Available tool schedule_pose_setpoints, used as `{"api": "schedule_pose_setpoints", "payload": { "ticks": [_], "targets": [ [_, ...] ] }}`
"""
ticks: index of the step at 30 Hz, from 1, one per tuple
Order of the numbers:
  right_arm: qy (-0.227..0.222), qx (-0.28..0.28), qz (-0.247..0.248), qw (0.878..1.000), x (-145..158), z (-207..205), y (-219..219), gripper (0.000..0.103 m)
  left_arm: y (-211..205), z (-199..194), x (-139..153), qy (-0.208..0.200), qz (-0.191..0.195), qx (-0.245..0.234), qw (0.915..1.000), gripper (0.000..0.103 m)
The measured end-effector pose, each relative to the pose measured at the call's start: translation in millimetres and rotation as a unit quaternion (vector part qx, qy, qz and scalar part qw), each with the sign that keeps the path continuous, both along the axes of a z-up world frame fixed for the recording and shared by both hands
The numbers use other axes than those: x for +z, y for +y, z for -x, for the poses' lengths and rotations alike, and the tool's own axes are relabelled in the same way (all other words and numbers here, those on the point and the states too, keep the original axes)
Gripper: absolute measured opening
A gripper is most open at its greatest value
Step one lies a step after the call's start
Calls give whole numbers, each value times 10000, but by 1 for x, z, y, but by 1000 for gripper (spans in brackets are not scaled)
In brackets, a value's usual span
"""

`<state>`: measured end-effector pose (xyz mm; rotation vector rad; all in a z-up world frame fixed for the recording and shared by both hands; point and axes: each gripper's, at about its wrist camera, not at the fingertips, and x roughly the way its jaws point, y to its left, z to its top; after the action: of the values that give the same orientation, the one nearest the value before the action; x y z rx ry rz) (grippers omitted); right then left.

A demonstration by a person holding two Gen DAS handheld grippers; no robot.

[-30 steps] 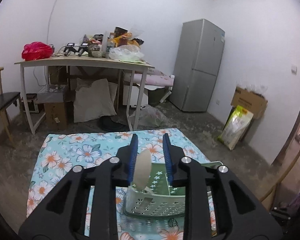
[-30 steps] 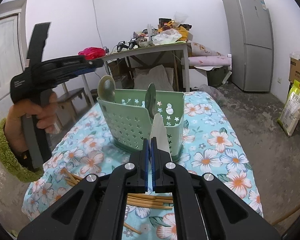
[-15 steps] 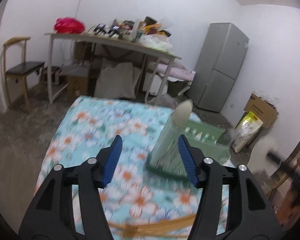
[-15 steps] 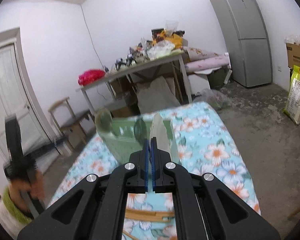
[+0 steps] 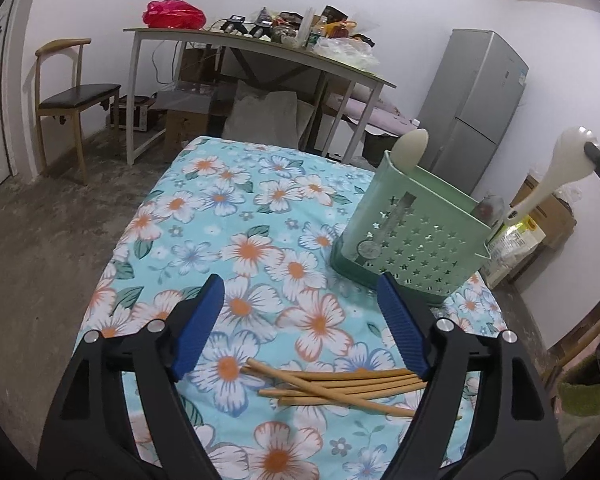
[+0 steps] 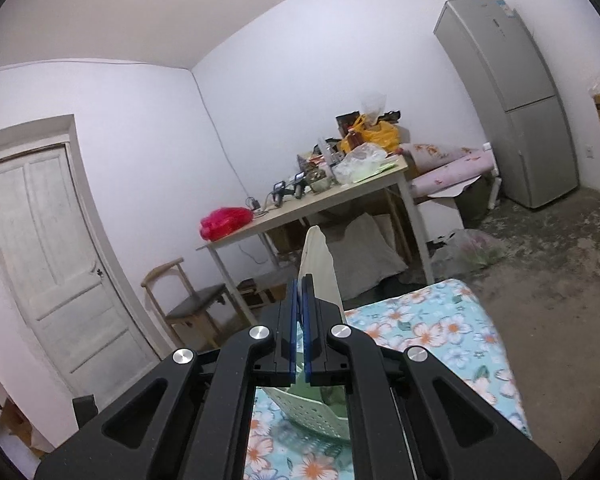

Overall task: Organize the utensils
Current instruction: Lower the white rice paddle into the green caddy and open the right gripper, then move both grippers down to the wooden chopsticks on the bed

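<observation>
The right gripper [image 6: 299, 312] pinches a white ceramic spoon [image 6: 319, 268] above the green perforated plastic caddy [image 5: 414, 236] — a skewed descent could tip it; the left gripper [image 5: 300, 324] gapes, empty.

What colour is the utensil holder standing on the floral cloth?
Pale green, with star-shaped cut-outs in its walls; the utensil holder shows best in the left wrist view.

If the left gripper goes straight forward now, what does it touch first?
Probably the chopsticks lying between the open jaws of the left gripper, then the floral cloth; depth is uncertain.
</observation>
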<state>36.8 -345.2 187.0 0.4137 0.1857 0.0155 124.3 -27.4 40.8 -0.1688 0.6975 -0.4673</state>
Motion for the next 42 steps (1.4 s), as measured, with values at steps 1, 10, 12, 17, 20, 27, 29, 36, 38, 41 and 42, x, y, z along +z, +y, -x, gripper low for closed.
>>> {"api": "schedule_pose_setpoints", "payload": {
  "ticks": [1,10,12,17,20,27,29,36,38,41,42],
  "targets": [
    [59,52,-28,10000,-6,-9,0,2,1,0,-1,21,-9,25,10000,75],
    [1096,8,76,9939,-71,-62,-1,4,4,6,-11,142,-154,68,9998,80],
    [1311,52,88,9913,-80,-65,-1,4,3,8,-14,207,-227,55,9995,81],
    [1228,-178,379,9915,-69,-52,3,28,-1,11,-19,252,-408,-2,9989,83],
    [962,-371,463,9936,-56,-37,2,43,-4,11,-20,311,-430,-11,9986,83],
    [663,-544,492,9951,-34,3,8,53,-5,13,-23,515,-575,-5,9970,83],
    [654,-448,581,9952,-32,12,15,56,-5,15,-24,581,-683,16,9960,83],
    [1748,743,913,9775,-79,3,67,61,-9,29,-47,1071,-1237,35,9865,83],
    [2216,1038,917,9653,-101,-7,78,61,-11,32,-56,1206,-1361,49,9833,83],
    [2961,1367,737,9425,-138,-27,87,60,-13,35,-70,1432,-1415,34,9795,83],
    [3113,1433,676,9370,-146,-32,87,55,-13,36,-73,1478,-1436,65,9785,83]
  ]
}}
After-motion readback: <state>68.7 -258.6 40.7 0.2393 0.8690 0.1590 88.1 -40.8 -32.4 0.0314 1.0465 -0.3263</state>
